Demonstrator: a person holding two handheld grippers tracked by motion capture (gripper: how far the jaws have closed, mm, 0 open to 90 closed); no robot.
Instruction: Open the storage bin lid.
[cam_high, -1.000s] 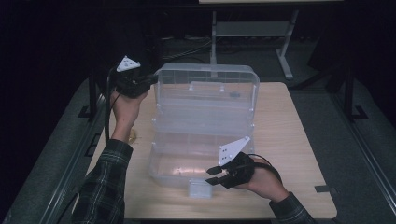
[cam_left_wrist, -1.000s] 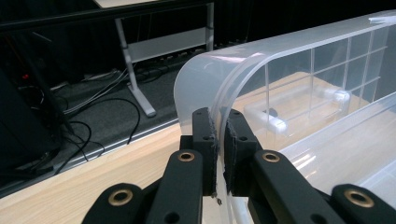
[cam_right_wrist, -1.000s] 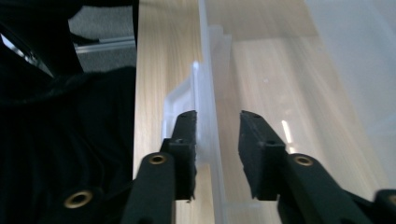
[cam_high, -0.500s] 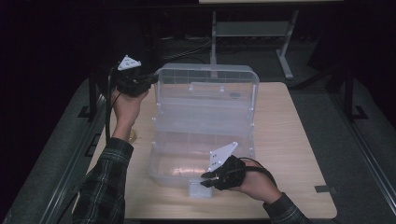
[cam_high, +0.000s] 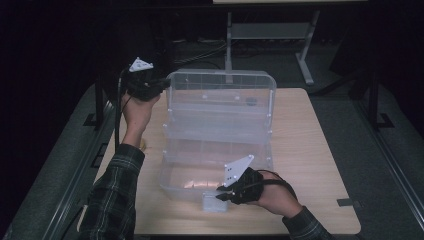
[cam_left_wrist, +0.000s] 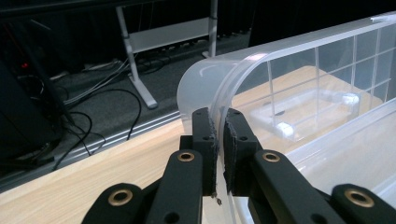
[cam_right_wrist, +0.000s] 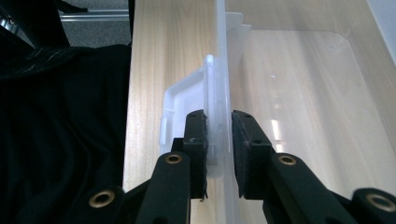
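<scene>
Holding the clear box (cam_high: 217, 145) at two places, mid-table (cam_high: 310, 150), with the lid (cam_high: 220, 95) raised on the far side. Pinched narrow with the left gripper (cam_left_wrist: 219, 123) on the lid's far-left corner rim, pads flat on either face of the plastic; no change there against a second ago. Closed in just now with the right gripper (cam_right_wrist: 218, 126): narrowed the jaws from a wider gap to a tight straddle of the near wall (cam_right_wrist: 224, 56), one pad on the white latch (cam_right_wrist: 187, 107) outside, the other against the inside face. Shifted too, in the high view, a little left and nearer, from the near-right part of the rim to right at the latch, midway along the near edge. Judging from that, gripped at base and lid alike now, hence steadied at both ends. Probably ready either to swing the lid down toward the near side or to work the latch; cannot tell which. Worth watching: thin, slick plastic, liable to flex or slip out of the left pinch if swung fast
</scene>
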